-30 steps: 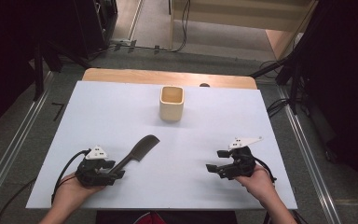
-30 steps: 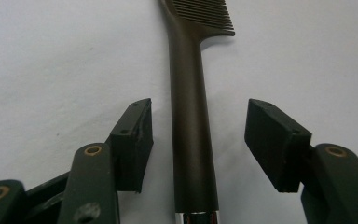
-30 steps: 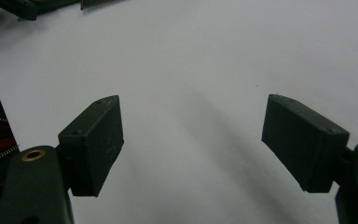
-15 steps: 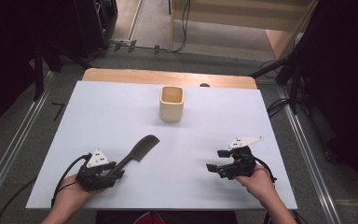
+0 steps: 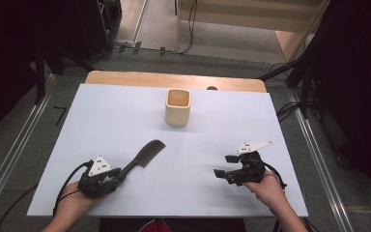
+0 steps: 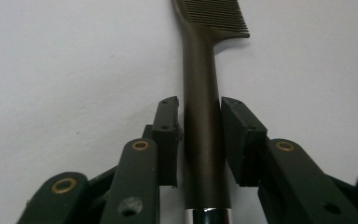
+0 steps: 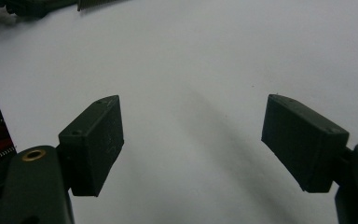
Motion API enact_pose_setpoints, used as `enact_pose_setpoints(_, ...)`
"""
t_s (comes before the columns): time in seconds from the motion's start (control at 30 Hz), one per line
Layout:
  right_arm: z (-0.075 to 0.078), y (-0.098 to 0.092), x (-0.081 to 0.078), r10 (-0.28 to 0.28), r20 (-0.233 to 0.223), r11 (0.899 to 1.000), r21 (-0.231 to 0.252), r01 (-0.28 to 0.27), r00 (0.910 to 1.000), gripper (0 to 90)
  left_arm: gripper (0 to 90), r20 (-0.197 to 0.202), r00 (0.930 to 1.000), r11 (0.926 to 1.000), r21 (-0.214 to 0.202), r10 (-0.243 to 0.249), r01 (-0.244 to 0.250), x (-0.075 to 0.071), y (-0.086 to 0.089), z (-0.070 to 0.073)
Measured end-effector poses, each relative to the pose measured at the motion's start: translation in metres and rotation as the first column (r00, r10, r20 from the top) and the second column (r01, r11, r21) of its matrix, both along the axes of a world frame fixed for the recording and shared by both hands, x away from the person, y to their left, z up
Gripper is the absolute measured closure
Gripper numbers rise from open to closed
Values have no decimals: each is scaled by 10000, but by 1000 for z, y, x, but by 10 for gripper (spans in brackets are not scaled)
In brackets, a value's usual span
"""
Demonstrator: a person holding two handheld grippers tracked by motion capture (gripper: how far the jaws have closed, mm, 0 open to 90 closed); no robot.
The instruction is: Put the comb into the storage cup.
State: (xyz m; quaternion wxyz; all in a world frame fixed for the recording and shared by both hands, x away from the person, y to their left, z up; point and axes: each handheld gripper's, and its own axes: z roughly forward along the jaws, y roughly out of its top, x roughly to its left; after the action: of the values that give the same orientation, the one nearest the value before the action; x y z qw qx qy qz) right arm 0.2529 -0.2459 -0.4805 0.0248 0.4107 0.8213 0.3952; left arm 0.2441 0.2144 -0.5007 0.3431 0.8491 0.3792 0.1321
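The work in hand looks like picking up the dark comb (image 5: 144, 157), and it is at the grasping step. The comb lies flat on the white worktop (image 5: 125, 111), well short of the wooden cup (image 5: 178, 106) and off to the cup's left as the high view shows it, its toothed end pointing toward the cup. The left claw (image 6: 199, 135) has just been closing around the comb's handle: in the left gripper view the handle runs straight up between the two pads, which sit narrow against its sides, one touching and the other at most a hair off. So the reach and alignment appear done; firming the grip and lifting remain, and the comb is not yet off the worktop. The right claw (image 7: 191, 144) stands wide and empty, on the cup's near right, well apart from the comb
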Motion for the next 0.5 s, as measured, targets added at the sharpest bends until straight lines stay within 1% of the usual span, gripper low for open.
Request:
enact_pose_setpoints(0.2, 0, 0, 0, 15, -20, 10000, -21, -15, 10000, 189, 728, -118, 9999, 9999, 104, 20, -19, 1, -2, 2)
enact_pose_setpoints(0.23, 0, 0, 0, 12, -24, 10000, -22, -12, 10000, 190, 729, -233, 9997, 9997, 243, 21, -15, 2, -3, 4)
enact_pose_setpoints(0.3, 0, 0, 0, 14, -30, 10000, -24, -14, 10000, 190, 731, -386, 9992, 9994, 340, 34, -21, 4, -4, 5)
enact_pose_setpoints(0.33, 0, 0, 0, 14, -26, 10000, -21, -15, 10000, 190, 731, -438, 9990, 9995, 307, 23, -10, 5, -4, 6)
enact_pose_setpoints(0.4, 0, 0, 0, 25, -22, 10000, -24, -26, 10000, 190, 732, -701, 9975, 9999, -28, 103, -105, 7, -1, 5)
enact_pose_setpoints(0.5, -1, 0, 0, 46, -39, 10000, -27, -46, 10000, 191, 733, -986, 9950, 9995, -265, 134, -161, 10, 2, 6)
